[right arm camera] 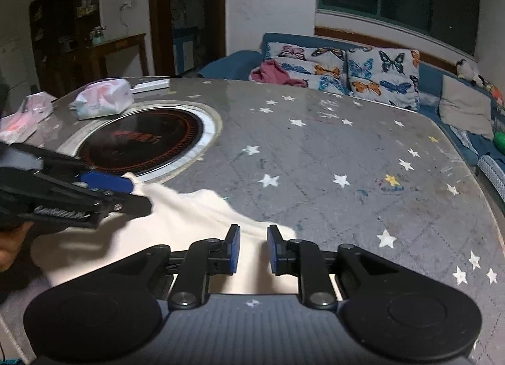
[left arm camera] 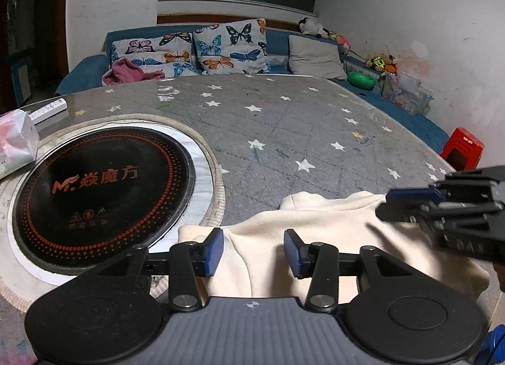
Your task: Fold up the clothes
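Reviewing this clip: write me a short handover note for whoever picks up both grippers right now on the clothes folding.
Left gripper: jaws open, holding nothing, over the near edge of the cream garment.
Right gripper: jaws open but narrower, also holding nothing, over the garment's other near part.
The garment lies loosely bunched on the star-print table cover, its far corner beside the round cooktop.
Done: no neat fold visible yet.
Left: grasp the edges, spread the garment flat, then fold it.
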A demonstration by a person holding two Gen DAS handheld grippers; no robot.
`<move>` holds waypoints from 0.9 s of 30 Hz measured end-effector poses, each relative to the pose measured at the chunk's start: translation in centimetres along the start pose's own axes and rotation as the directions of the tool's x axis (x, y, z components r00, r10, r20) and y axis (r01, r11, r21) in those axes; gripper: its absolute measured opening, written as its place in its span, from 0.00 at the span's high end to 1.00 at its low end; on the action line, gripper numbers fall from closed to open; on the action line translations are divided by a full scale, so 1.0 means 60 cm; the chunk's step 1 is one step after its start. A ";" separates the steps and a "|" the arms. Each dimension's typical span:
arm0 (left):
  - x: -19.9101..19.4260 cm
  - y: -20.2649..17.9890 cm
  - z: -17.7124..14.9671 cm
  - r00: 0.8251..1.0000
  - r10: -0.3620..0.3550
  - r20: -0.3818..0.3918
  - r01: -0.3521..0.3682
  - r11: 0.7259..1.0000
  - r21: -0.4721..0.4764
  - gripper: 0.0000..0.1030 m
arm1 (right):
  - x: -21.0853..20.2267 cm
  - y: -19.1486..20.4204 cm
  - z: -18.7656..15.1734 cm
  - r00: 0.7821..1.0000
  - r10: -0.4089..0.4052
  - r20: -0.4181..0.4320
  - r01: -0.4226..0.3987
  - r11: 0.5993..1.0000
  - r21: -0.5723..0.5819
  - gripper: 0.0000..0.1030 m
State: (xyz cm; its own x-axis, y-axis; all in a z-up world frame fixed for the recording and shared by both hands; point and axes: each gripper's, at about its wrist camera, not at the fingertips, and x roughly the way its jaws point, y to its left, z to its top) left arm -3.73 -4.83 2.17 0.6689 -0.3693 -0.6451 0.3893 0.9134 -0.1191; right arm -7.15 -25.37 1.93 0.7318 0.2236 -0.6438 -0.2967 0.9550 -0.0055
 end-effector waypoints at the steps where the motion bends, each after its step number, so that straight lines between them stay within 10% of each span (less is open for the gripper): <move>1: -0.003 -0.001 0.000 1.000 0.003 0.003 -0.003 1.000 0.001 0.54 | -0.004 0.004 -0.003 1.000 0.006 -0.001 -0.006 1.000 -0.006 0.80; 27: -0.099 -0.031 -0.090 0.997 0.072 0.037 -0.073 0.997 0.026 0.40 | -0.122 0.063 -0.109 1.000 0.000 -0.012 -0.002 0.995 -0.099 0.63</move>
State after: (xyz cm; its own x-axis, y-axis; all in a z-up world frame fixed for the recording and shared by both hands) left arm -11.87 -3.40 2.16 0.7180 -0.3086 -0.6239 0.3558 0.9331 -0.0521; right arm -17.65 -24.66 1.64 0.7245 0.2217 -0.6526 -0.3572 0.9306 -0.0803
